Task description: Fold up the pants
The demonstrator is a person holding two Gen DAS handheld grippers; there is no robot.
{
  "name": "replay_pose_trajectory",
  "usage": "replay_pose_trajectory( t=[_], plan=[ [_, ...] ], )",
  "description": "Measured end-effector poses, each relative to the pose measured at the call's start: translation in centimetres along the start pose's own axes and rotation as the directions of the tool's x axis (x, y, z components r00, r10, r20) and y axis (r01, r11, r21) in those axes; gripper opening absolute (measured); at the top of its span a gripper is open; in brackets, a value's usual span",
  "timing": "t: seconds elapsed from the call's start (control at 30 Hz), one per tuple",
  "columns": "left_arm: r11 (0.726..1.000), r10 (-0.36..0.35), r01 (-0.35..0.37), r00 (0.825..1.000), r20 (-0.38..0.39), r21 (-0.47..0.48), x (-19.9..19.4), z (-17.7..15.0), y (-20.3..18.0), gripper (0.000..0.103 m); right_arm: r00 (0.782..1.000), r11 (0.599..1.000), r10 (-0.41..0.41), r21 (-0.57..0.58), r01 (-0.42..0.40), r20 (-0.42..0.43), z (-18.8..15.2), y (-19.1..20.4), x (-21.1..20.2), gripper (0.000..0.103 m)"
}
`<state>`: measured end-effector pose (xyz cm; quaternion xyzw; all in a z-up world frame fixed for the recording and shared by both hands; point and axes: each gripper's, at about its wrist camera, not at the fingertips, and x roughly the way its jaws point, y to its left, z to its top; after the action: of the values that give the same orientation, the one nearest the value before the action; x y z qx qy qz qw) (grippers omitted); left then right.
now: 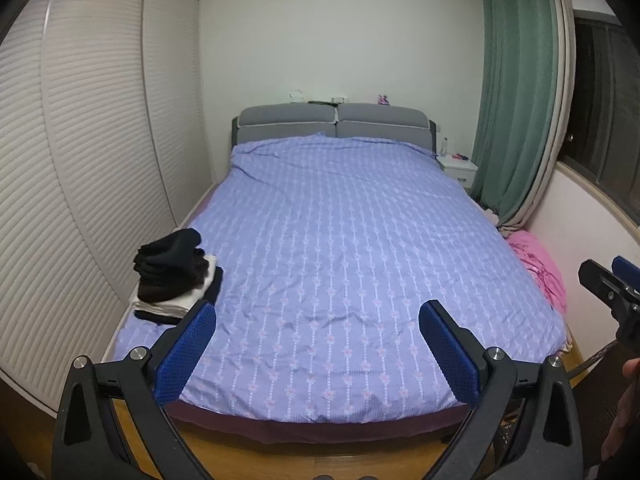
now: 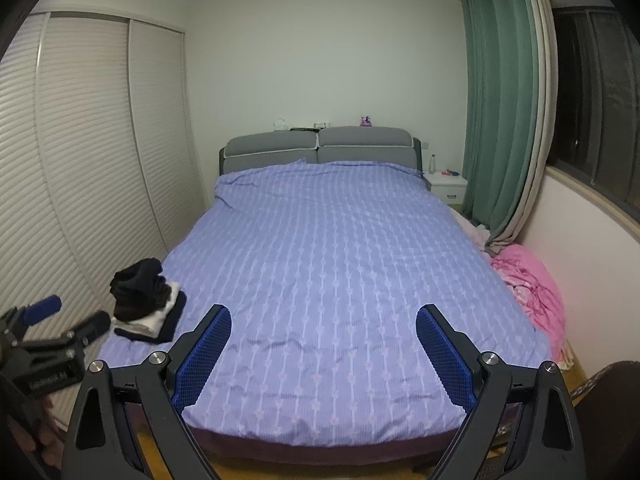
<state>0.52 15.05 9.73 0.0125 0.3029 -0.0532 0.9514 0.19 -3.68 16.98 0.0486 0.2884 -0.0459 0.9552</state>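
Left wrist view gives me the left tool [image 1: 318, 320] spread wide with nothing between its blue pads [image 1: 188, 354], held above the foot of the bed [image 1: 340, 240]. My right tool [image 2: 324, 328] is likewise wide apart and empty, over that same foot edge. A stack of folded clothes [image 1: 172, 280], dark pieces over white, sits on the bed's near left corner; I cannot tell which are pants. A pink blanket [image 2: 528, 284] is bunched along the bed's right side, below the green curtain [image 2: 500, 112].
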Motion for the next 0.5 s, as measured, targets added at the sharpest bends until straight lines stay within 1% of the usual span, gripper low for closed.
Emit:
replay_pose_trajectory(
  t=[0.37,0.5],
  plan=[
    [1.0,0.002,-0.002,1.0,0.01,-0.004,-0.8,-1.1,0.4,0.103,1.0,0.999,-0.019,0.034,0.019,0.018,-1.0,-0.8,-1.4,0.094],
    [1.0,0.0,0.0,1.0,0.016,0.0,-0.9,-0.9,0.4,0.103,1.0,0.999,-0.016,0.038,0.015,0.02,-1.1,-0.9,-1.7,0.094]
  ],
)
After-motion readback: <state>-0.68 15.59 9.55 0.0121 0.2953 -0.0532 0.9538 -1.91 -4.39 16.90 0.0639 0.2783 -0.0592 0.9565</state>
